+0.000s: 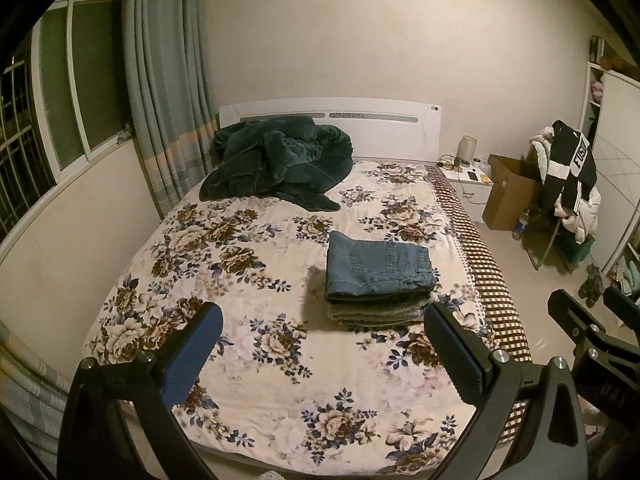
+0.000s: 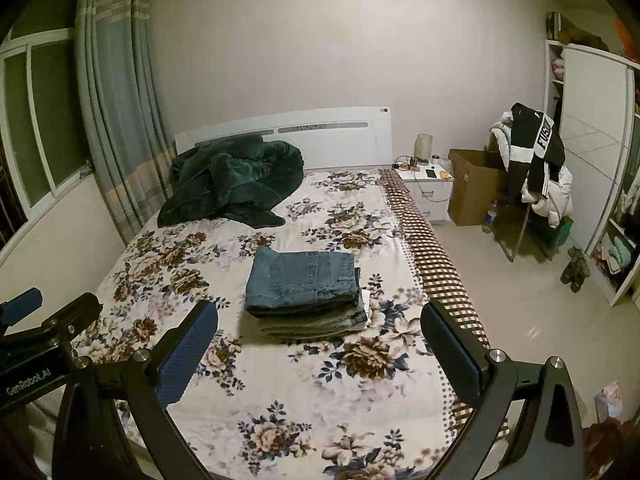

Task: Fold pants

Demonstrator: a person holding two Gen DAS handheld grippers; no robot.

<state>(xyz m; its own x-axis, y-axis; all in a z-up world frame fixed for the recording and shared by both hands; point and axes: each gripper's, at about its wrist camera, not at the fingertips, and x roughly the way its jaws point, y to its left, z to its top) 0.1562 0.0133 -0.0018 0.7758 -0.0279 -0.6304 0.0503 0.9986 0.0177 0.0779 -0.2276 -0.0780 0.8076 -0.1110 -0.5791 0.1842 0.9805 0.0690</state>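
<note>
Folded blue jeans (image 1: 378, 270) lie on top of a stack of folded grey-green pants (image 1: 374, 314) on the floral bedspread (image 1: 248, 280). The jeans also show in the right wrist view (image 2: 304, 280), on the same stack (image 2: 316, 324). My left gripper (image 1: 324, 344) is open and empty, held above the bed's near part, short of the stack. My right gripper (image 2: 320, 344) is open and empty, also back from the stack. Each gripper's body shows at the edge of the other's view.
A dark green blanket (image 1: 276, 160) is heaped by the white headboard (image 1: 332, 114). Curtains and a window are on the left. A nightstand (image 2: 430, 188), cardboard box (image 2: 474, 188), clothes-draped chair (image 2: 532, 168) and wardrobe (image 2: 592, 168) stand right of the bed.
</note>
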